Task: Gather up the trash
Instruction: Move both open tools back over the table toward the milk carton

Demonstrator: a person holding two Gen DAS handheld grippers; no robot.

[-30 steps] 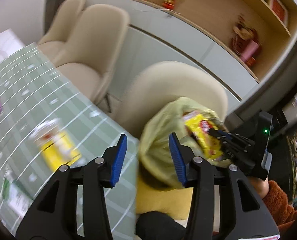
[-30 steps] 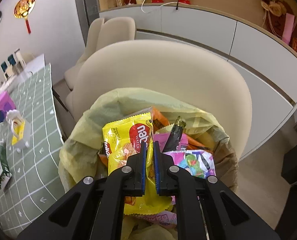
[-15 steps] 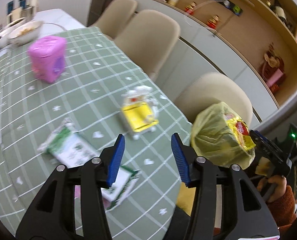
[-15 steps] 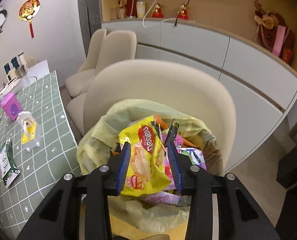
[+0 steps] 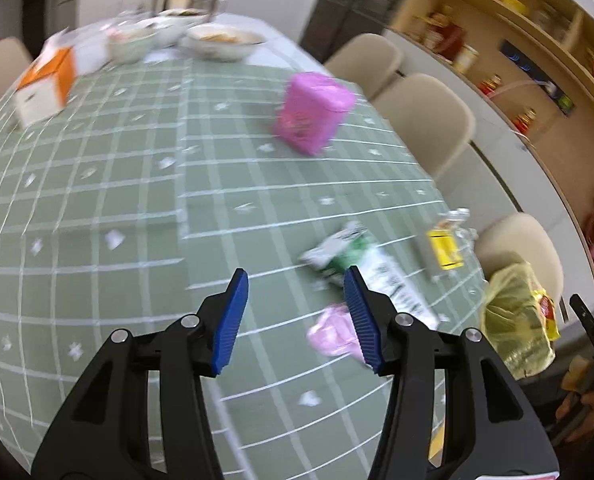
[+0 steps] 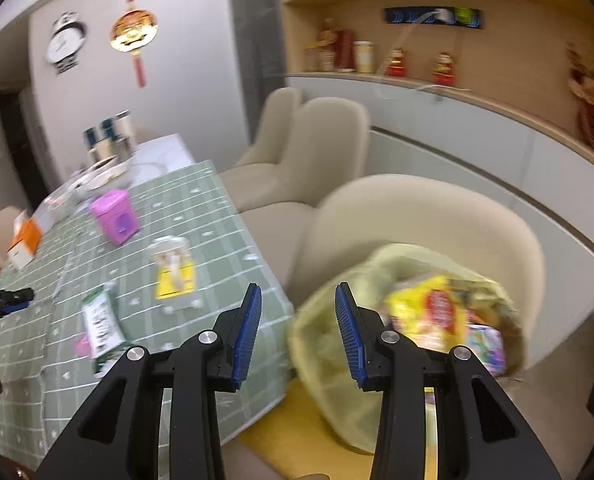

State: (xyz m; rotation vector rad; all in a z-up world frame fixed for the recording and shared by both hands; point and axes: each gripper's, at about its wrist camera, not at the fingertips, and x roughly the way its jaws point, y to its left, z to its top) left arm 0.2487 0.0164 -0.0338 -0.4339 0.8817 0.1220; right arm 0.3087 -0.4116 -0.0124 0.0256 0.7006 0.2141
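Note:
My left gripper [image 5: 296, 276] hangs open over the green chequered tablecloth [image 5: 117, 200], nothing between its fingers. Just right of it lie a crumpled pink wrapper [image 5: 333, 332] and a green-and-white wrapper [image 5: 361, 256]. A yellow-and-clear package [image 5: 445, 248] sits nearer the table's edge. My right gripper [image 6: 297, 290] is open and empty, above the gap between the table and the yellow trash bag [image 6: 329, 360]. The bag rests on a beige chair [image 6: 437, 216] and holds a yellow wafer packet [image 6: 429, 312] and other wrappers. The right wrist view also shows the green-and-white wrapper [image 6: 101, 320] and the yellow-and-clear package [image 6: 175, 268].
A pink box [image 5: 313, 112] stands mid-table, an orange-and-white box [image 5: 45, 84] at the far left. Bowls [image 5: 225, 40] and cups crowd the far end. More beige chairs [image 5: 429, 116] line the right side, before a white sideboard [image 6: 477, 132] and shelves.
My right gripper opened and let the yellow wafer packet drop into the bag, then drew up and back. My left gripper swung from the bag over to the table.

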